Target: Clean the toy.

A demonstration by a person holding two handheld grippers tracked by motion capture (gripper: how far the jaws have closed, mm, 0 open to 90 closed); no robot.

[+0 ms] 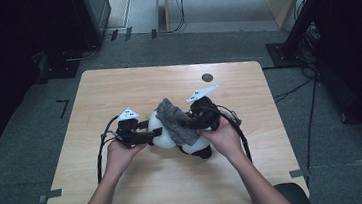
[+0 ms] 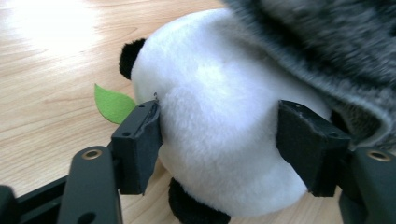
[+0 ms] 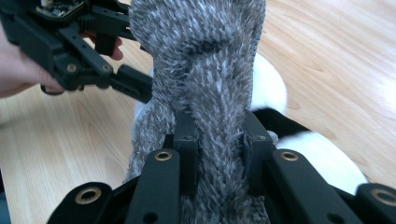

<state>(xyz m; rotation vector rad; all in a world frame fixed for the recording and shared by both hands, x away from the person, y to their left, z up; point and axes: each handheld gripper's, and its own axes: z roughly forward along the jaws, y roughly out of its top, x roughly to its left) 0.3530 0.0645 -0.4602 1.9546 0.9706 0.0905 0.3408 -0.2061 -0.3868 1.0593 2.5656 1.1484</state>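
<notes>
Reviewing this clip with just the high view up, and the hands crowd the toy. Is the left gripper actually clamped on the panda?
Observer: Yes. In the left gripper view the left gripper has both pads pressed against the plush panda, on its white body.
Operator: And the right one, is it holding the toy too?
Observer: No. The right gripper is shut on the grey fuzzy cloth, bunched between its jaws, not on the panda.
Operator: Anything by the toy I'm missing?
Observer: A green felt leaf pokes out beside the panda, over the wooden table.
</notes>
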